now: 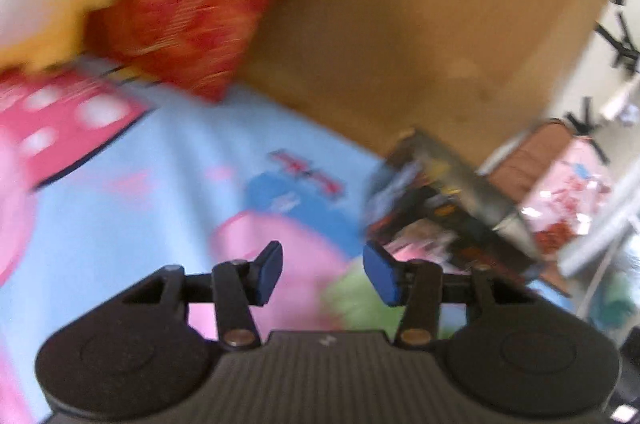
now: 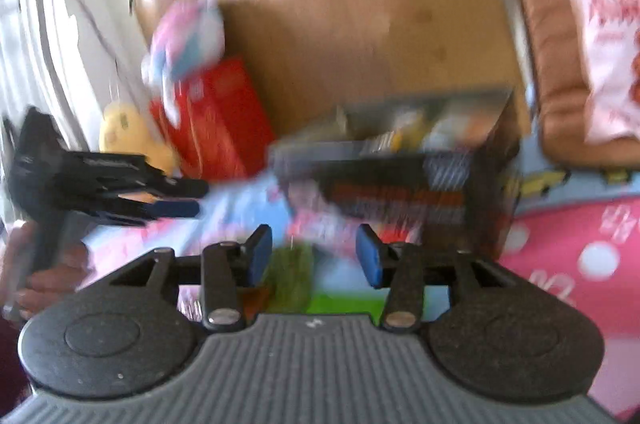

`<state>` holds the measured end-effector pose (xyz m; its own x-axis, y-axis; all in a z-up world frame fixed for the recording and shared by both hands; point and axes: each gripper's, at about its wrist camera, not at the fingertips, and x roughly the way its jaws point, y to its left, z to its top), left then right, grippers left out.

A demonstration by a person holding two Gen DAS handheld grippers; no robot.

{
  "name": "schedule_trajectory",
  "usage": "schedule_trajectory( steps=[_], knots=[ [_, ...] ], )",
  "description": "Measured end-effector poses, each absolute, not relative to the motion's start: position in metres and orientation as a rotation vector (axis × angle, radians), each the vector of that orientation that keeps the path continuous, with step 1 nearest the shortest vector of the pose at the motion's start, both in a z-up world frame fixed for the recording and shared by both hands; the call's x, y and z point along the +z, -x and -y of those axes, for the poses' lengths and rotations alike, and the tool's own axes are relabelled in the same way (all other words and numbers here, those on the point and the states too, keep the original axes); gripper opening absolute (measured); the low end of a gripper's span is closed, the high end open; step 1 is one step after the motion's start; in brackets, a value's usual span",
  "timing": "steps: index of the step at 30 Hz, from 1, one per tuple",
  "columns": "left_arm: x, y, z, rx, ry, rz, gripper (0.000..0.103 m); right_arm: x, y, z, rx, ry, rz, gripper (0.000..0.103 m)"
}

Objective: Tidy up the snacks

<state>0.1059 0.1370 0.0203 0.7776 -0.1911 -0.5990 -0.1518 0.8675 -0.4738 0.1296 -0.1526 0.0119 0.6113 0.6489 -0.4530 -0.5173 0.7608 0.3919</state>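
Nearest the dark snack box [image 2: 400, 179], both the left gripper [image 1: 323, 274] and right gripper [image 2: 314, 254] hang with blue pads spread, nothing between them, over the cartoon mat [image 1: 168, 183], while beyond the box's left lie a red packet [image 2: 224, 119] and yellow plush [image 2: 128, 135].

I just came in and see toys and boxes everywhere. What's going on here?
A person is tidying snacks with tongs in each hand. Right now the left tongs and right tongs are both open and hold nothing. They hover over a cartoon play mat, facing a dark box with packets inside. A red snack box stands nearby against a wooden panel. Everything looks blurry.
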Motion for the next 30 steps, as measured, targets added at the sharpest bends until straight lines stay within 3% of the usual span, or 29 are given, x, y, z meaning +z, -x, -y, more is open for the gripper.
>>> schedule_trajectory(
  steps=[6,13,30],
  knots=[
    [-0.002,-0.053,-0.128,0.074,0.439,-0.66,0.052,0.016,-0.11,0.129,0.78,-0.091,-0.549,0.053],
    [-0.002,-0.047,-0.082,0.123,0.154,-0.633,0.058,0.014,-0.114,0.138,0.774,-0.143,-0.58,0.058],
    [-0.003,-0.047,-0.095,0.105,0.238,-0.634,0.066,0.02,-0.1,0.138,0.75,-0.064,-0.49,0.058]
  ],
)
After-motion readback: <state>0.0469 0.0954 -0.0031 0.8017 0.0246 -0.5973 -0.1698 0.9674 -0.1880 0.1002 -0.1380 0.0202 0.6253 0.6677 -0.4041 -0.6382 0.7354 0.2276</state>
